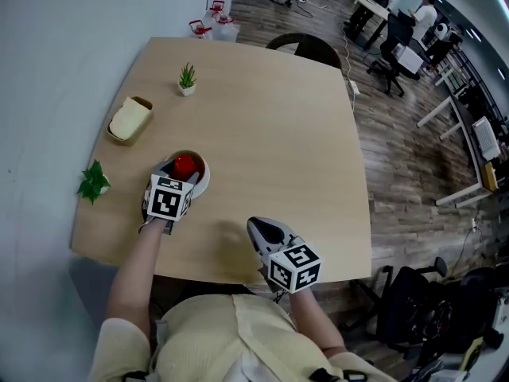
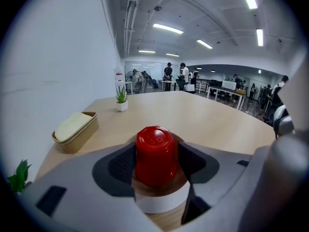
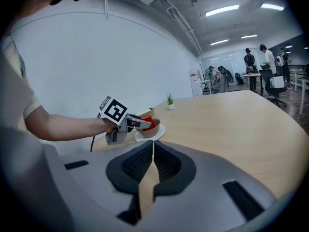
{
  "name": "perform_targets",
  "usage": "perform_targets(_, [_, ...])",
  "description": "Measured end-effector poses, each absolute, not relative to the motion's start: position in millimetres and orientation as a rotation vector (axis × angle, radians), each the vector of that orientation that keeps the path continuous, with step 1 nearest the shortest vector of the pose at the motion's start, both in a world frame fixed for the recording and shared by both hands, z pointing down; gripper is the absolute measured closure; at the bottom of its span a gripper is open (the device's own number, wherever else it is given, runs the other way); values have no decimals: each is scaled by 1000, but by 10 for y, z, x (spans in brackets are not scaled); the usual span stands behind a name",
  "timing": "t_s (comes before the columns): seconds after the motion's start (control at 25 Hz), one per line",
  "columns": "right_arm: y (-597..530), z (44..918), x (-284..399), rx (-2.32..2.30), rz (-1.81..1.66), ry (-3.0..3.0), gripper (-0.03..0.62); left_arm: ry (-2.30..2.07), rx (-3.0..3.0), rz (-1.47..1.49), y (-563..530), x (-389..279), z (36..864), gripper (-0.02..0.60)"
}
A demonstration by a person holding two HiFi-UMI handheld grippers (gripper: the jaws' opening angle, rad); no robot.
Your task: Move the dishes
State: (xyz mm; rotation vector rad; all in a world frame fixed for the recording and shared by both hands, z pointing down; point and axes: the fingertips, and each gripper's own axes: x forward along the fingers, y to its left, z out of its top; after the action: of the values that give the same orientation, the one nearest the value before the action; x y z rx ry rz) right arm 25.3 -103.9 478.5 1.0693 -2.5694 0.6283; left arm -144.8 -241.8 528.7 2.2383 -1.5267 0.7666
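1. My left hand-held gripper (image 2: 157, 166) has its jaws spread wide, one on each side of the red cup (image 2: 155, 149). I see no pad pressing on the cup, so I judge this a grasp being lined up and not yet made.
2. The cup stands upside down in a wooden bowl (image 2: 157, 191), and the bowl sits on a white plate (image 3: 161, 130). The dishes are at the left side of the surface (image 1: 270, 118), close in front of me. Nested like this they take up one spot, but the cup looks like the piece that has to come off first.
3. My right hand-held gripper (image 3: 153, 149) has its jaws pressed together on nothing. It hangs over the near edge of the surface, well apart from the dishes, probably held back so the left has room.
4. Beyond the dishes, a box with a pale pad inside (image 1: 130, 119) and a small potted plant (image 1: 187, 79) stand near the wall. More greenery (image 1: 94, 181) sits at the left edge. The middle and right of the surface would be the likely landing place.
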Motion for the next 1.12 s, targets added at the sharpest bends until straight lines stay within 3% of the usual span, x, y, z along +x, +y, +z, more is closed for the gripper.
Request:
perform_targets(0.6, [-1182, 4759, 121, 941, 655, -2637, 577, -1601, 2258, 746, -2457, -1476, 5094, 328])
perform_targets(1.12, [-1381, 4590, 161, 938, 551, -2681, 576, -1466, 2199, 31, -2161, -1589, 4318, 330])
